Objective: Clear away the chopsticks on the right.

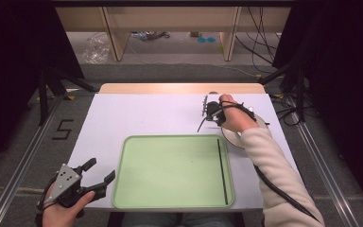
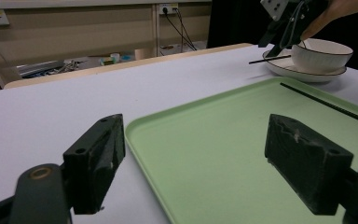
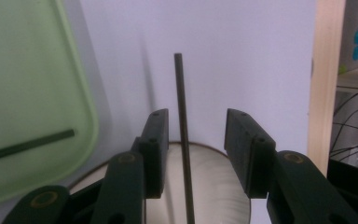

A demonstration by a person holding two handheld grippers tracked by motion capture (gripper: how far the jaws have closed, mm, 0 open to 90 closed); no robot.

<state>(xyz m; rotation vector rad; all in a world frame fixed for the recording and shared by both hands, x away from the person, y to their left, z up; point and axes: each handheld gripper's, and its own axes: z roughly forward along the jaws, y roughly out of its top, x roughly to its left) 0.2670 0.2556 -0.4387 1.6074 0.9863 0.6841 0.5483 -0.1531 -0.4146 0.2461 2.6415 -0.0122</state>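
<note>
Thin black chopstick (image 3: 182,135): lies across white ceramic bowl (image 2: 320,55) on white plate (image 2: 303,74), centre right of high view, tip overhanging white worktop (image 1: 146,116). Right tongs (image 3: 193,144) straddle it, jaws apart, not touching stick; likely lined up for pinch. Second black chopstick (image 1: 222,170) lies inside pale green rectangular plastic tray (image 1: 170,170), along right edge; probable drop zone for pair. Left tongs (image 1: 97,182), lower left of high view, jaws apart, empty, parked beside tray corner, clear of working path.
</note>
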